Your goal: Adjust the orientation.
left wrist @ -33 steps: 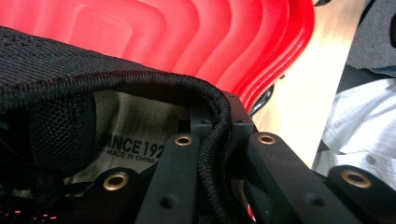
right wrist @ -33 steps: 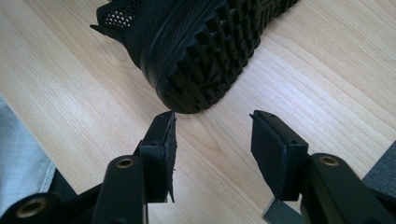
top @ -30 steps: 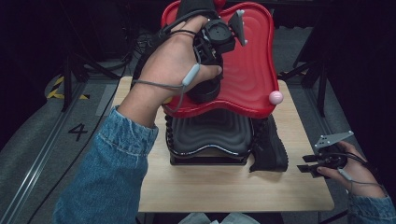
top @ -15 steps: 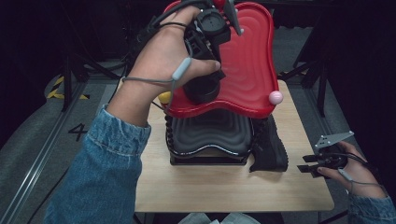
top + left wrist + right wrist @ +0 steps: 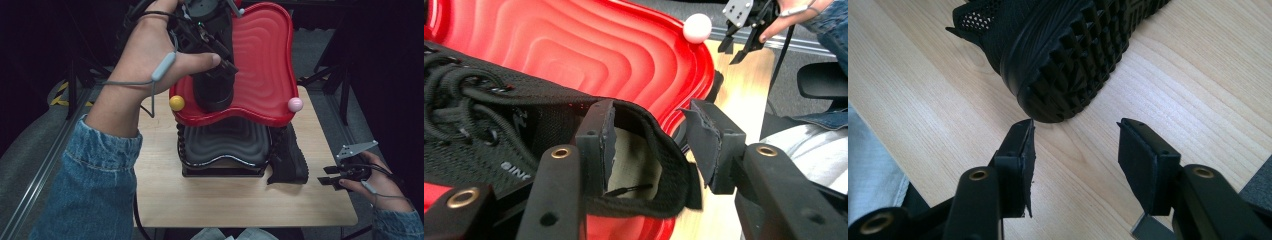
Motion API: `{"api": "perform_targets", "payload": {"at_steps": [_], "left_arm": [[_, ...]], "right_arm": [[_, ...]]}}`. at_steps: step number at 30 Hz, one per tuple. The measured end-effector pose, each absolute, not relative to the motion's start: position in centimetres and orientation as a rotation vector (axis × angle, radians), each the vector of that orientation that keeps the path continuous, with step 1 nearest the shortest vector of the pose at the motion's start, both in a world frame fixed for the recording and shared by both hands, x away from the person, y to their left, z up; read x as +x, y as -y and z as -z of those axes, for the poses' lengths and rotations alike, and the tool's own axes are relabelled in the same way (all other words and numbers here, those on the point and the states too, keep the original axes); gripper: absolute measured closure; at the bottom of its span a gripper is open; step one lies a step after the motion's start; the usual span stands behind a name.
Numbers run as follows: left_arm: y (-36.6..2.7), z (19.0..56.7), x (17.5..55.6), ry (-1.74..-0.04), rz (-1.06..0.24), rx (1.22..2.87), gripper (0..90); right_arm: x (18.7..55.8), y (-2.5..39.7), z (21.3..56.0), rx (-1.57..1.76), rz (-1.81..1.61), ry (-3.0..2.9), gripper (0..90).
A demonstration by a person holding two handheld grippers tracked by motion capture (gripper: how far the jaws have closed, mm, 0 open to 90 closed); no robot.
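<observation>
A black lace-up shoe (image 5: pixel 214 89) stands on the red wavy tray (image 5: pixel 265 60), heel toward me. My left gripper (image 5: pixel 217 62) hovers over its heel. In the left gripper view the left gripper (image 5: pixel 651 130) is open; one jaw sits inside the shoe (image 5: pixel 499 130) opening, the other outside the heel collar with a gap. A second black shoe (image 5: pixel 287 155) lies on its side on the table beside the tray stack. My right gripper (image 5: pixel 327 175) is open just right of it, and its treaded sole (image 5: pixel 1068 60) lies just ahead of the right gripper (image 5: pixel 1075 145).
The red tray (image 5: pixel 589 45) rests on a stack of black trays (image 5: pixel 225 145) on a wooden table (image 5: pixel 200 200). A yellow ball (image 5: pixel 176 103) and a pink ball (image 5: pixel 295 104) sit at the tray's near corners. The table's right edge is close to my right hand.
My left hand and gripper have shifted up and away over the red tray, uncovering the yellow ball. The right gripper has stayed put.
</observation>
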State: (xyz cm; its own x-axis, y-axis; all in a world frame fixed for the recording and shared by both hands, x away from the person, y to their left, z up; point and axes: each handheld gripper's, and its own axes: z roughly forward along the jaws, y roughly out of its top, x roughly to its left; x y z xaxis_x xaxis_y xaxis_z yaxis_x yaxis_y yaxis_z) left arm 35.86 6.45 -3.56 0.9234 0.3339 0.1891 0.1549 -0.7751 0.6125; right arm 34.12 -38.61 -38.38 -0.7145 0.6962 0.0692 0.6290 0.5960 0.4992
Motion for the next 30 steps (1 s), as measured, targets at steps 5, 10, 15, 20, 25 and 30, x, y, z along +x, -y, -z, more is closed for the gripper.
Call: {"api": "perform_targets", "payload": {"at_steps": [5,10,15,20,25,30], "left_arm": [[-7.7,2.9,34.3,-0.322,-0.372,2.422,53.0],[-8.7,3.2,33.2,-0.307,-0.37,2.42,53.2],[-9.8,4.1,32.1,-0.322,-0.341,2.381,55.5],[-11.0,5.4,31.5,-0.329,-0.331,2.334,54.7],[-11.8,7.2,31.0,-0.325,-0.325,2.286,54.6],[-12.4,9.1,30.8,-0.307,-0.275,2.224,55.1]], "right_arm": [[34.1,38.6,38.4,1.121,-0.759,-2.688,49.7],[34.2,38.5,38.5,1.117,-0.757,-2.692,49.6],[34.2,38.4,38.6,1.11,-0.752,-2.699,49.6],[34.3,38.2,38.6,1.107,-0.754,-2.704,49.6],[34.5,38.1,38.6,1.103,-0.751,-2.706,49.5],[34.7,38.1,38.8,1.093,-0.751,-2.703,49.6]]}}
